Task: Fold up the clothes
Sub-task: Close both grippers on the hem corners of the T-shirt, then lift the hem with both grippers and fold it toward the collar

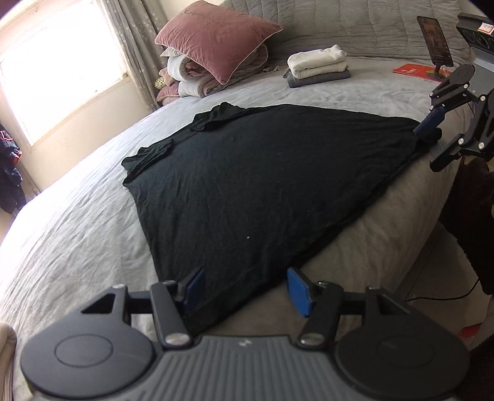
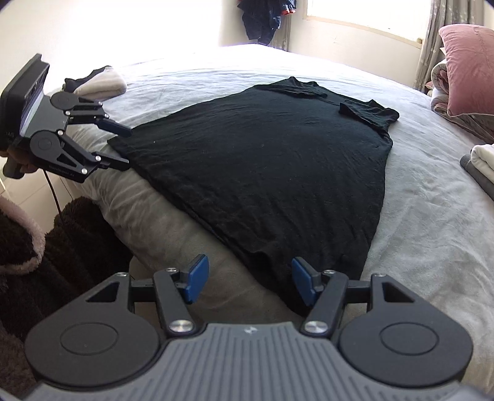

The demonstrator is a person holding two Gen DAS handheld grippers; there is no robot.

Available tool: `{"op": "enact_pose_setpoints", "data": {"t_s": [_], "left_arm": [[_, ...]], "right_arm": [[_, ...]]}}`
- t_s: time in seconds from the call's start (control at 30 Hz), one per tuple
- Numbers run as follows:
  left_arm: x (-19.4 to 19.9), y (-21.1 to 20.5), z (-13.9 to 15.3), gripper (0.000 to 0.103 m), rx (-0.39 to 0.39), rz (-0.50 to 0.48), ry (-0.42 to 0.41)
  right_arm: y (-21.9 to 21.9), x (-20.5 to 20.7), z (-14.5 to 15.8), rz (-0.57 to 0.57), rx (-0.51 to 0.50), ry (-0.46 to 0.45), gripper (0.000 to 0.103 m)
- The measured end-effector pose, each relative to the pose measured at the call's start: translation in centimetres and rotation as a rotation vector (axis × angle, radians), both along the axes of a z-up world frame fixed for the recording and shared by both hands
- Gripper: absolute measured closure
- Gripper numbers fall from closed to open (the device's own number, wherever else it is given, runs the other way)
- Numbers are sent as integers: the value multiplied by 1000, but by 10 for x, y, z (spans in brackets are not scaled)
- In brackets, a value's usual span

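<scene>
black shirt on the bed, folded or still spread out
Mostly spread: the black shirt lies flat across the bed, only its sleeves tucked inward; both open grippers sit at its hem corners.

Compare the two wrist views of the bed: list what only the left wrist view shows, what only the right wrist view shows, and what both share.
Only the left wrist view shows a phone on a stand and a red booklet.

Only the right wrist view shows dark clothes hanging by the wall and a cream garment near the bed's edge.

Both show the black T-shirt spread flat on the bed, the pink pillow, the folded stack, and both grippers, left and right, open at the shirt's hem corners.
</scene>
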State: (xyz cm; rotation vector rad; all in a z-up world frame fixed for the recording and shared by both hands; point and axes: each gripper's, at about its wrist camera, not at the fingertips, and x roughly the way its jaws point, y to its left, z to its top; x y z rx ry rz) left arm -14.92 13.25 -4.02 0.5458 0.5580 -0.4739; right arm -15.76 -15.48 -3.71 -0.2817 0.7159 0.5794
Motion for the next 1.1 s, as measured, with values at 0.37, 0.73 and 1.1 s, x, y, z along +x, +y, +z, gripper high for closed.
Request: {"op": "enact_pose_setpoints", "data": {"t_s": [0.37, 0.73, 1.1], "left_arm": [[-17, -8, -4, 46, 137, -86, -104], [-9, -6, -2, 50, 156, -122, -75], [12, 9, 9, 101, -35, -50, 60]], "right_arm": [[0, 0, -8, 19, -99, -111, 64], [4, -1, -9, 52, -154, -137, 64], [-2, 7, -1, 0, -103, -154, 97]]}}
